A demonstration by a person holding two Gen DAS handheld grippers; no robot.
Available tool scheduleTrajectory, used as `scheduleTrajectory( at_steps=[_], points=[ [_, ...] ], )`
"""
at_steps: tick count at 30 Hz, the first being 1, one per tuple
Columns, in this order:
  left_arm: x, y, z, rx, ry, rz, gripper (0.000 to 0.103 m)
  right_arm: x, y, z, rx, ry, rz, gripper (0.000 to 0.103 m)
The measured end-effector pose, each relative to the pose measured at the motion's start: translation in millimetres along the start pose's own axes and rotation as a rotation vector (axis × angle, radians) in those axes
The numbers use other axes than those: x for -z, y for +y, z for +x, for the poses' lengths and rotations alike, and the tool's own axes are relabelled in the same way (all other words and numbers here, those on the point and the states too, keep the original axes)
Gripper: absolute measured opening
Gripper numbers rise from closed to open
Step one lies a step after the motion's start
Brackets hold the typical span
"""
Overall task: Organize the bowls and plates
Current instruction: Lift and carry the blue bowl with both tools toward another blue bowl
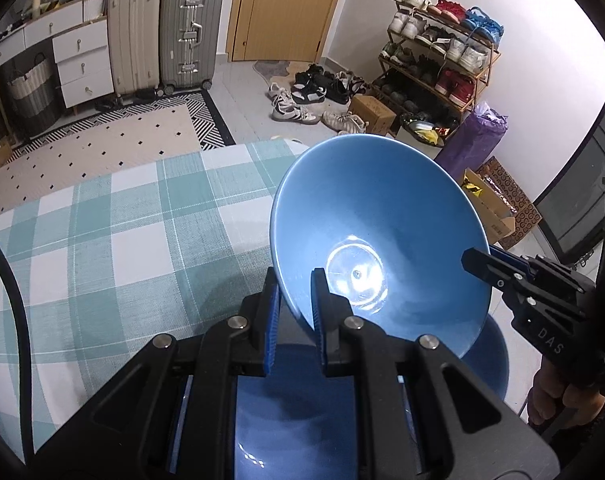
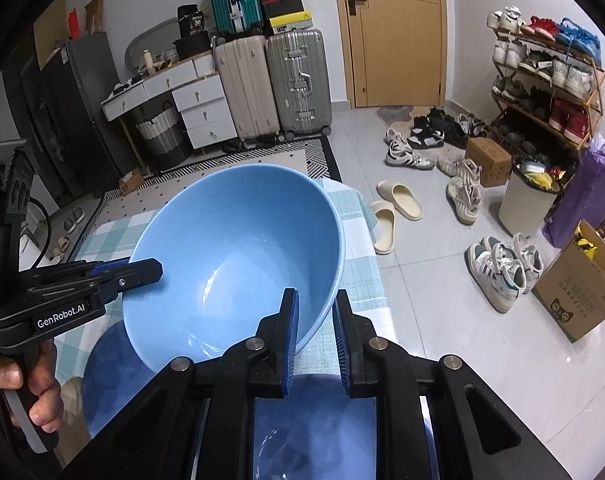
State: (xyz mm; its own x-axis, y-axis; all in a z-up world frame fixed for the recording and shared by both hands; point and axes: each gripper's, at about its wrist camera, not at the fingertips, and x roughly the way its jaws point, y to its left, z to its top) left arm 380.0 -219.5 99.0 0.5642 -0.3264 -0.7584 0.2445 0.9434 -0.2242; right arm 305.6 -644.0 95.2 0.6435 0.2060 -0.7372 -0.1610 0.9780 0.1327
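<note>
Blue, smooth and hard, the bowl (image 1: 382, 232) hangs tilted above the checked tablecloth (image 1: 102, 240). The left gripper (image 1: 294, 320) pinches its near rim, the right gripper (image 2: 316, 336) pinches the other side. It looks slippery and could break, so hold both rims tight.

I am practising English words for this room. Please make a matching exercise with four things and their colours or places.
Things:
1. bowl
2. door
3. slippers
4. shoe rack

Descriptions:
A. wooden, closed
B. against the right wall
C. light blue, held at its rim by both grippers
D. cream, on the floor tiles

Pairs: 1-C, 2-A, 3-D, 4-B
</note>
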Motion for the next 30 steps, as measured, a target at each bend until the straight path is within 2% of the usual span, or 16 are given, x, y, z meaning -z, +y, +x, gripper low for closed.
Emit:
scheduleTrajectory(
  at_steps=[16, 30],
  points=[
    [33.6, -18.5, -89.8, -0.019, -0.072, 0.004, 0.012, 13.9, 22.9, -64.1, -0.036, -0.078, -0.044, 0.018],
    [89.0, -9.5, -143.8, -0.04, -0.096, -0.029, 0.012, 45.0, 59.5, -93.2, -0.076, -0.091, -0.076, 0.018]
  ],
)
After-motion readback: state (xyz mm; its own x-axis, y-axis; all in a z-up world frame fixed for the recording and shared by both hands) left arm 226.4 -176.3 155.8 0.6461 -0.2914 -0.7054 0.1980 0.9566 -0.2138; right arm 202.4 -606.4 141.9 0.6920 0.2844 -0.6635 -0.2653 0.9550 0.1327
